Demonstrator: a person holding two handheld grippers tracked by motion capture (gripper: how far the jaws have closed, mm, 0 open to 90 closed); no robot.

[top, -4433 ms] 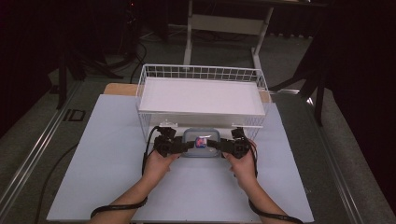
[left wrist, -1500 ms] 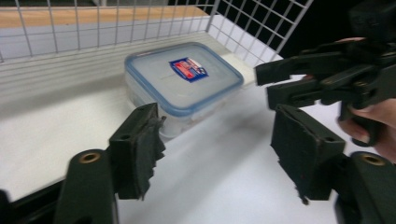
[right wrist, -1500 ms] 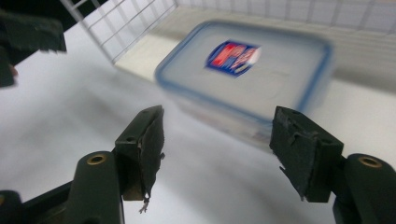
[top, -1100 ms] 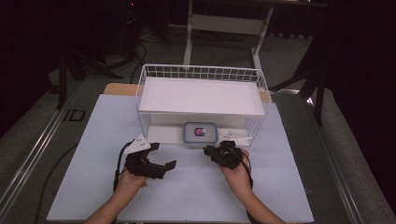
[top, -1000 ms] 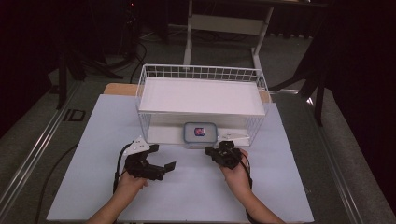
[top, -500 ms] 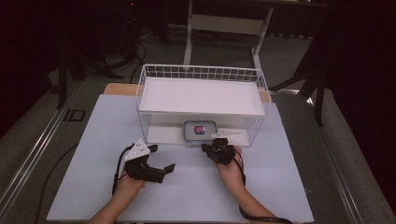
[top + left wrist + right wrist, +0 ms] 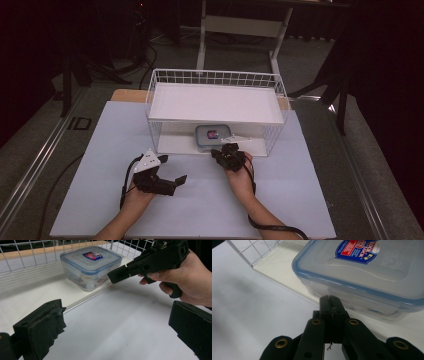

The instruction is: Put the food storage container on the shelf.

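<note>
A clear plastic box with a blue-rimmed lid and a red and blue label (image 7: pixel 212 136) (image 7: pixel 91 265) (image 7: pixel 372 270) sits on the bottom board of a white wire rack (image 7: pixel 215 76), near its open front. My right gripper (image 7: pixel 222 150) (image 7: pixel 329 305) is shut with nothing between its jaws. Its tip sits right at the box's front wall; I cannot tell whether it touches. From the left gripper view the right gripper (image 7: pixel 120 275) points at the box. My left gripper (image 7: pixel 172 169) (image 7: pixel 117 327) rests open on the white tabletop, left of the box and apart from it.
The rack's upper white shelf (image 7: pixel 215 102) overhangs the box, and wire walls close its sides and back. The white tabletop (image 7: pixel 210 205) spreads in front of the rack. Cables trail from both grippers toward the near edge. Dark floor and a table frame (image 7: pixel 240 25) lie beyond.
The right gripper has slid forward and a little left, from the open tabletop to the front of the box. The left gripper has stayed where it was.
</note>
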